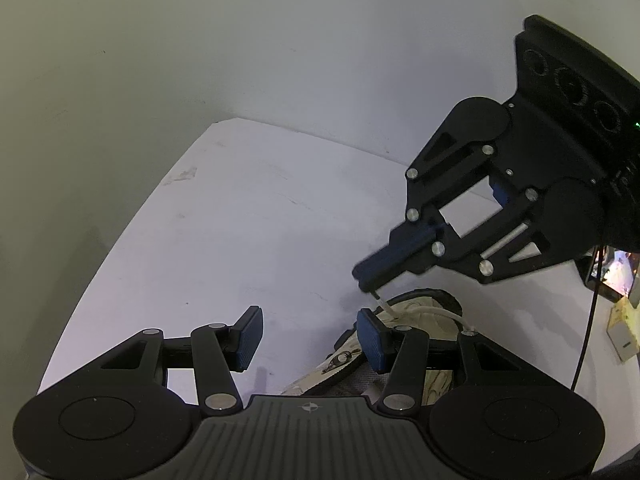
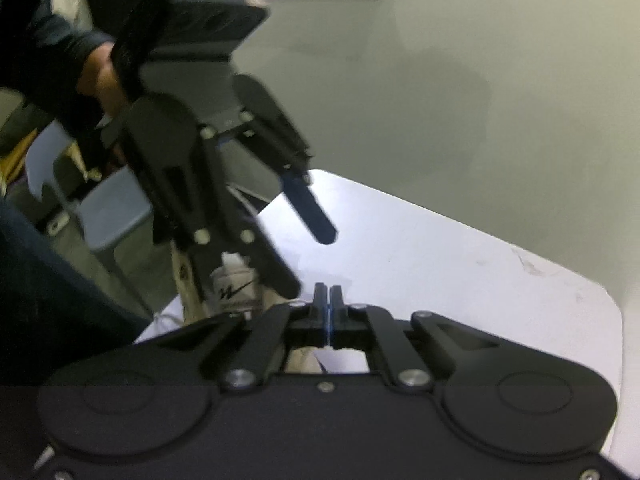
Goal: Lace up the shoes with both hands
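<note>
A cream shoe (image 1: 424, 314) with a white lace (image 1: 434, 312) lies on the white table (image 1: 248, 232), low in the left wrist view. My left gripper (image 1: 310, 338) stands open with only bare table between its pads; its right pad (image 1: 370, 340) hangs over the shoe's near side. My right gripper (image 1: 366, 280) reaches in from the upper right, shut on the lace's stiff tip (image 1: 380, 300) just above the shoe. In the right wrist view its jaws (image 2: 329, 308) are pressed together, and the open left gripper (image 2: 310, 262) hovers over the shoe's tongue (image 2: 236, 284).
A grey wall rises right behind the table's far edge (image 1: 304, 132). A lit phone (image 1: 612, 276) and a black cable (image 1: 584, 340) sit at the right. A hand in a dark sleeve (image 2: 100, 76) holds the left gripper. A grey stool (image 2: 116, 208) stands beyond the table's left side.
</note>
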### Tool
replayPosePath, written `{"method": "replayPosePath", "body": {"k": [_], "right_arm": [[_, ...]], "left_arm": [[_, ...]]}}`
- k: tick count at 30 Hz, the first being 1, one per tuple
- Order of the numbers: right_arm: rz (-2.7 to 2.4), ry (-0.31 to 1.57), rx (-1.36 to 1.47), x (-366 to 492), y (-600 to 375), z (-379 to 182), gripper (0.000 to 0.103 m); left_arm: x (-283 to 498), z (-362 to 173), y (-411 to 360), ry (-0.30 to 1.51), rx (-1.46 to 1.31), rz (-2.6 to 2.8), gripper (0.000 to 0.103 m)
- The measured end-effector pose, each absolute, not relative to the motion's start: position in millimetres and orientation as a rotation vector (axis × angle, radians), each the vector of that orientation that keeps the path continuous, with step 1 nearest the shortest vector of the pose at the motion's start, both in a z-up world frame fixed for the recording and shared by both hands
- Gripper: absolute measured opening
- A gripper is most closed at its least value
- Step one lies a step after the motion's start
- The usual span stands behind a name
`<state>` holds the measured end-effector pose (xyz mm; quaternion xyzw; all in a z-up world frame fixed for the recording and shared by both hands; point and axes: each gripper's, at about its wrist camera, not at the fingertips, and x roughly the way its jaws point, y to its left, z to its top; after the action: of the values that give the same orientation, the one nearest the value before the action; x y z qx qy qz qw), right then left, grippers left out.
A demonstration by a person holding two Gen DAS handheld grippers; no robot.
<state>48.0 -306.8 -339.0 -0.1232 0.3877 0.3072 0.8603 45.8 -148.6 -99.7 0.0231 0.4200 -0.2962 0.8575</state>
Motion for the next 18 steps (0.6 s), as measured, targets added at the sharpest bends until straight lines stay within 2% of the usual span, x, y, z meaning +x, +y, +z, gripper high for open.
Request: {"method": "replayPosePath", "body": {"k": [2, 15, 17, 18], "right_arm": [[0.630, 0.841, -0.251, 46.5, -316.8, -340.2, 0.011], [0.670, 0.976, -0.157, 25.6, -326.0, -357.0, 0.013], [0.667, 0.982, -0.131, 25.2, -325.1, -362.7, 0.012], [0.665, 0.979, -0.120, 24.9, -325.9, -364.0, 0.005]], "left_arm": [[45.4, -98.8, -147.4, 0.881, 0.049, -0.624, 0.046], [57.1, -102.2, -146.9, 0.888, 0.010, -0.625, 0.047], [57.9, -102.6, -145.0, 0.890, 0.011, -0.623, 0.047], [57.8, -102.9, -144.5, 0.891, 0.010, -0.621, 0.047]]}}
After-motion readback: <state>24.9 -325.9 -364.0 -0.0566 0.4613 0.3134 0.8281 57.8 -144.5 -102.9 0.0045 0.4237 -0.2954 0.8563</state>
